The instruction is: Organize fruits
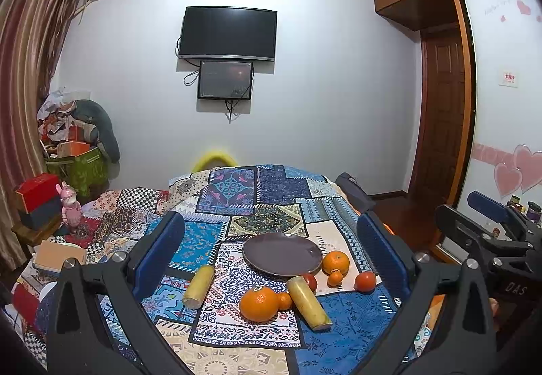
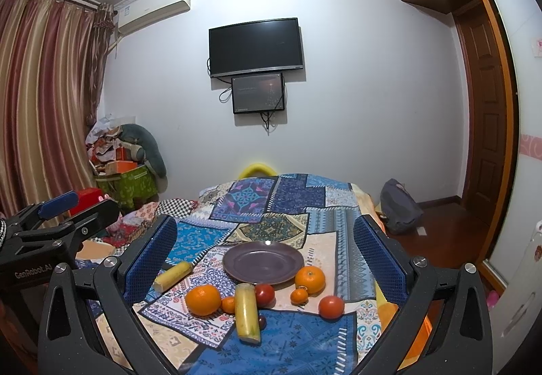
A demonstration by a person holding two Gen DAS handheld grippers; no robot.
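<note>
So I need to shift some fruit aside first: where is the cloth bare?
The far cloth behind the purple plate is bare, as is the plate itself. Some bare cloth lies between the two yellow sticks, beyond the big orange. It is crowded along the plate's near rim, around the tomatoes.

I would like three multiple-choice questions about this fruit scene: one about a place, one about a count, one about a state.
1. Where is the plate relative to the fruit?
A. behind the fruit, toward the wall
B. in front of the fruit
C. on the floor

2. How many yellow cylindrical pieces lie on the cloth?
A. one
B. two
C. four

3. What does the plate hold?
A. two oranges
B. a tomato
C. nothing

Answers:
1 A, the fruit lies nearer the cameras than the plate.
2 B, one piece lies at left, another in the middle.
3 C, its surface is bare; the big oranges lie on the cloth.
</note>
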